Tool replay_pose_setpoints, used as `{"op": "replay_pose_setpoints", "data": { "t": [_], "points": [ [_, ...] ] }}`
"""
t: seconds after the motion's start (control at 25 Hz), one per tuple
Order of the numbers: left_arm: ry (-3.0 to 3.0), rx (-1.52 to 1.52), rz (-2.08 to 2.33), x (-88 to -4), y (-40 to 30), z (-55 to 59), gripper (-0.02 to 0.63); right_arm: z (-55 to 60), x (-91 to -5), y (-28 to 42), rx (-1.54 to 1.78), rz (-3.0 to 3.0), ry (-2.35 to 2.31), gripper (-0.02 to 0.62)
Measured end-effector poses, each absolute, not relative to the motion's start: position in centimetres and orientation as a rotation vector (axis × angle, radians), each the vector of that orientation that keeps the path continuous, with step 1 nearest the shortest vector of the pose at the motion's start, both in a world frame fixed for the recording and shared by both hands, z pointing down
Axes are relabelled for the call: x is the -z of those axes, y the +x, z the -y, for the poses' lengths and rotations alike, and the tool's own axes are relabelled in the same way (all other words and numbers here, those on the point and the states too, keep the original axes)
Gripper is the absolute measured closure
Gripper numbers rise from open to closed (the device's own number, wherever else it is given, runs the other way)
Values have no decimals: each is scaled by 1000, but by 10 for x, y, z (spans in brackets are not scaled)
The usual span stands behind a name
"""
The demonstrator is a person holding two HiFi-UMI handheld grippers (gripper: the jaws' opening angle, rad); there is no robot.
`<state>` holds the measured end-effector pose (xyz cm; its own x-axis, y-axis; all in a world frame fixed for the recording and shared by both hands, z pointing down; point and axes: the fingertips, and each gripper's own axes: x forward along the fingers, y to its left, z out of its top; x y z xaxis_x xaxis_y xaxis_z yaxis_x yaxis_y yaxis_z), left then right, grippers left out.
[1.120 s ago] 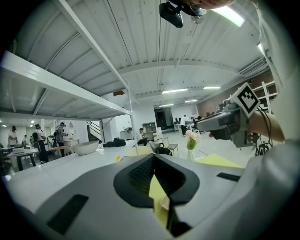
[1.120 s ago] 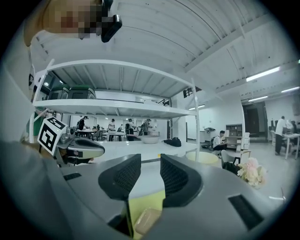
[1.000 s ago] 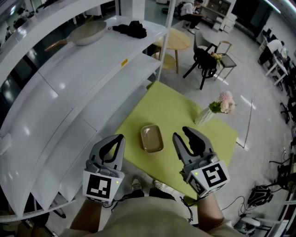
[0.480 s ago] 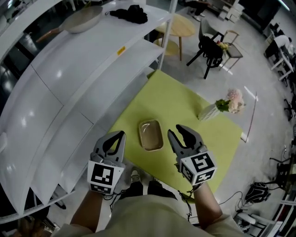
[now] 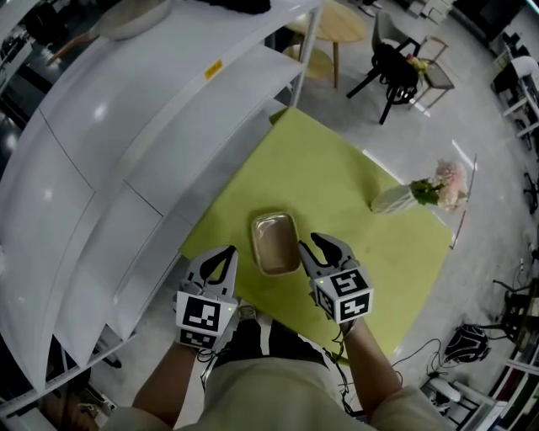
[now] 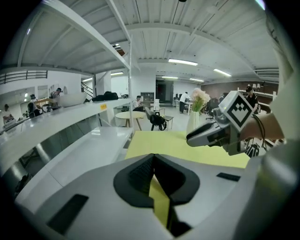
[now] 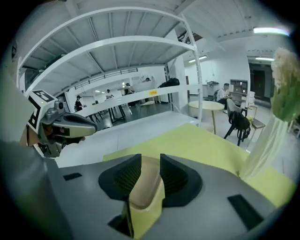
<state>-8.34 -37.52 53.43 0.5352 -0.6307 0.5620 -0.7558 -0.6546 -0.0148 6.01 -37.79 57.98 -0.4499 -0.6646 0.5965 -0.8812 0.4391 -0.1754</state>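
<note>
Grippers in a person's two hands hover at the near edge of a yellow-green worktop (image 5: 337, 177), seen from above. The left gripper (image 5: 221, 263) hangs over the worktop's near left corner. Its own view shows its jaws closed together, only a thin sliver of yellow between them and nothing held. The right gripper (image 5: 322, 251) sits just beside the near right side of a shallow tan tray (image 5: 274, 244). Its jaws stand a narrow gap apart, and its own view shows the tray (image 7: 146, 185) lying in line with that gap, on the worktop (image 7: 197, 140); the pads are not seen pressing on it. The tray rests between the two grippers, nearer the right one, close to the worktop's near edge.

Farther back, at the worktop's right side, a pale vase (image 5: 394, 199) holds pink flowers (image 5: 446, 181), well apart from the tray. White shelving (image 5: 126, 151) runs along the left, touching or just beside the worktop's left edge. Beyond the far corner, a round wooden table (image 5: 341, 21) and a dark chair (image 5: 396, 63) stand on the grey floor (image 5: 472, 109).
</note>
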Motion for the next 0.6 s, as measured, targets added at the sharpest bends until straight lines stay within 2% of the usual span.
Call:
{"op": "replay_pose_setpoints", "data": {
  "t": [0.24,0.6],
  "points": [
    [2467,-898,1107,-589,-84,372,598,377,-643,61,-792,2181,1238,463],
    [2407,-920,1078,-614,-85,364,598,373,-691,65,-897,2097,1203,486]
  ]
}}
